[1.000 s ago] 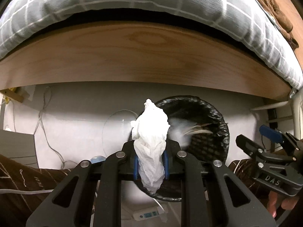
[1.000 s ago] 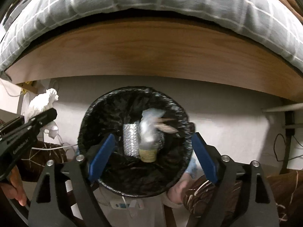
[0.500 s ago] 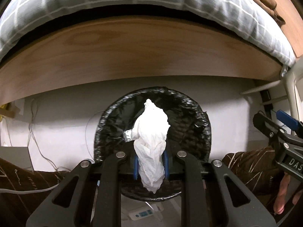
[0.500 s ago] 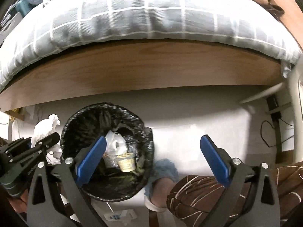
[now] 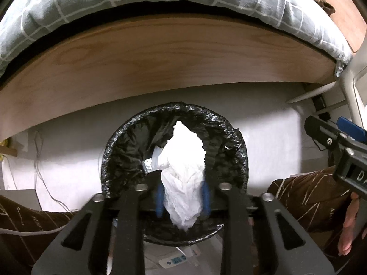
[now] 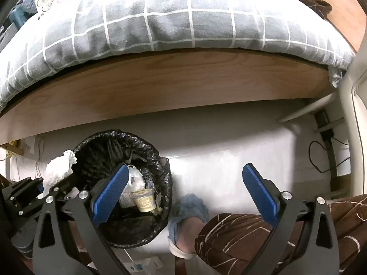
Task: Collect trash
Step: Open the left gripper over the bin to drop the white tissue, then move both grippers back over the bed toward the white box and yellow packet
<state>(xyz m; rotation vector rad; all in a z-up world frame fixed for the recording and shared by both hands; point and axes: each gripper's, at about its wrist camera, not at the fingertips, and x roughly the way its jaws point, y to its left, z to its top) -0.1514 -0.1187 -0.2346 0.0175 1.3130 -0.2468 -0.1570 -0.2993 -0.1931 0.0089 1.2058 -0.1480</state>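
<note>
My left gripper [image 5: 182, 196] is shut on a crumpled white tissue [image 5: 183, 174] and holds it right above the open mouth of a black-lined trash bin [image 5: 119, 160]. In the right wrist view the same tissue [image 6: 60, 168] sits at the bin's left rim [image 6: 158, 158]. The bin holds a yogurt cup [image 6: 144, 199], a white wad and foil trash. My right gripper [image 6: 183, 192] is open and empty, to the right of the bin, above the floor and a slippered foot.
A wooden bed frame [image 5: 160, 64] with a grey checked duvet [image 6: 160, 27] spans the back. A blue slipper on a foot [image 6: 188, 215] and legs in brown trousers [image 6: 263, 236] are beside the bin. Cables [image 6: 321, 158] and a small device [image 5: 174, 260] lie on the floor.
My left gripper has carried the tissue rightward until it is centred over the bin. My right gripper, open, has drawn away to the right of the bin.
</note>
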